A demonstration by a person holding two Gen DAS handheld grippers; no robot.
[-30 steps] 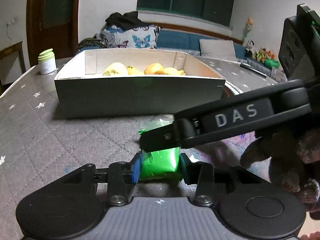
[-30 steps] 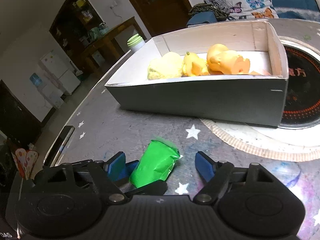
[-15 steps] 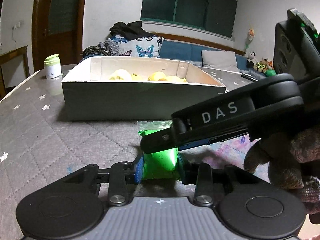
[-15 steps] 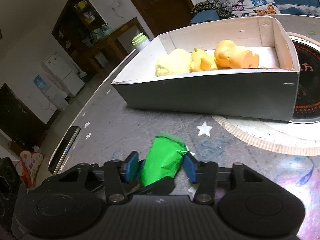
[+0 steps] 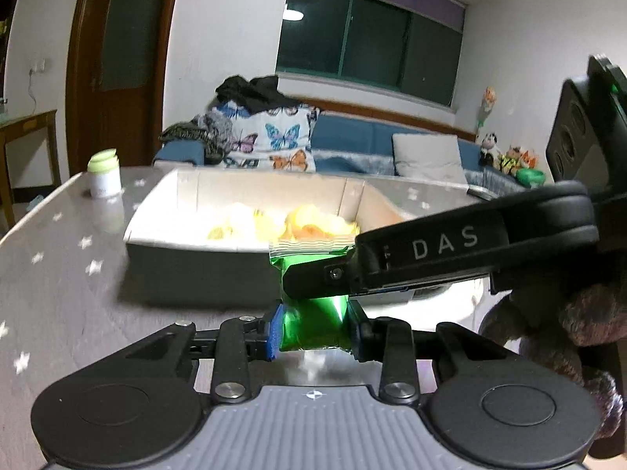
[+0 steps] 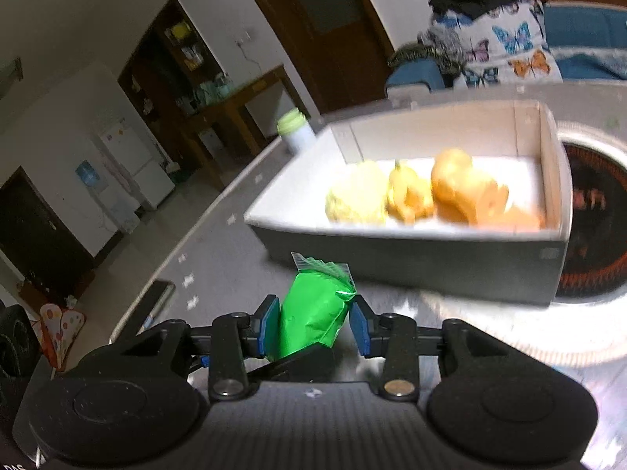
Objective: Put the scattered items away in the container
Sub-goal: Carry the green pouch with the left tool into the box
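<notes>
- The green foil packet (image 6: 313, 315) is pinched by both tools at once, off the table, at six o'clock from the white cardboard box (image 6: 411, 264).
- The left gripper (image 5: 313, 327) clamps its lower end; the right gripper (image 6: 313, 325) has just been closing and now squeezes the same packet.
- The box already holds the yellow and orange toys (image 6: 423, 194).
- To do this well, I'd lift both hands together, clear the near wall, then let go over the bare floor of the box.
- The grey star-print tablecloth (image 5: 58, 293) covers the table; a white bottle with a green cap (image 5: 104, 174) sits at ten o'clock from the box.
- Beyond, a blue sofa (image 5: 352, 137), a butterfly cushion (image 5: 274, 141) and a dark window (image 5: 368, 43).
</notes>
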